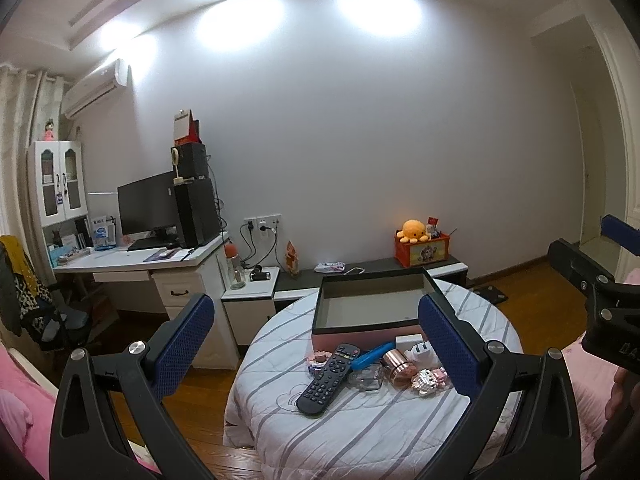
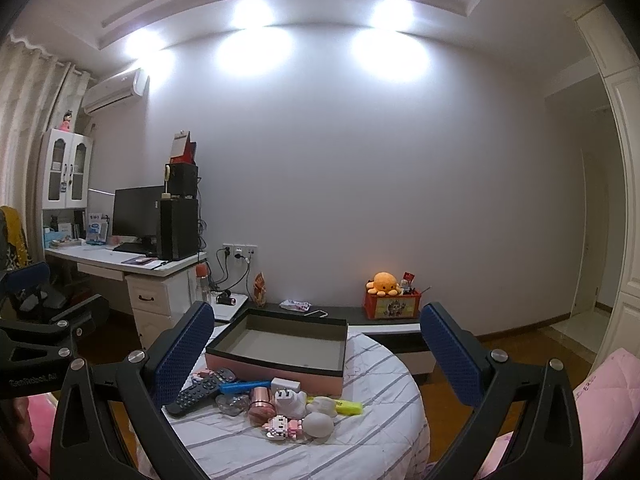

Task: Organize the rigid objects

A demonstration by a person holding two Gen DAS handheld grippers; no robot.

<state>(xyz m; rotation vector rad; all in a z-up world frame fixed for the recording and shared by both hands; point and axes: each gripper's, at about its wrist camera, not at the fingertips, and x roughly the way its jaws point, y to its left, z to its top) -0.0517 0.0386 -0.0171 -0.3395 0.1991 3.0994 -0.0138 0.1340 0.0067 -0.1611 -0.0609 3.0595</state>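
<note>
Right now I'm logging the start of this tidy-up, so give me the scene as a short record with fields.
surface: round table under a striped white cloth
container: empty open pink box with dark rim, at the table's far side
loose items: black remote control, blue pen, copper cylinder, white plug adapter, yellow highlighter
left gripper: open, empty
right gripper: open, empty

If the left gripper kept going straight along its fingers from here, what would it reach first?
Probably the clutter on the striped round table: the open left gripper frames the black remote control and blue pen-like stick, with the open pink-sided box behind. Depth is unclear.
</note>
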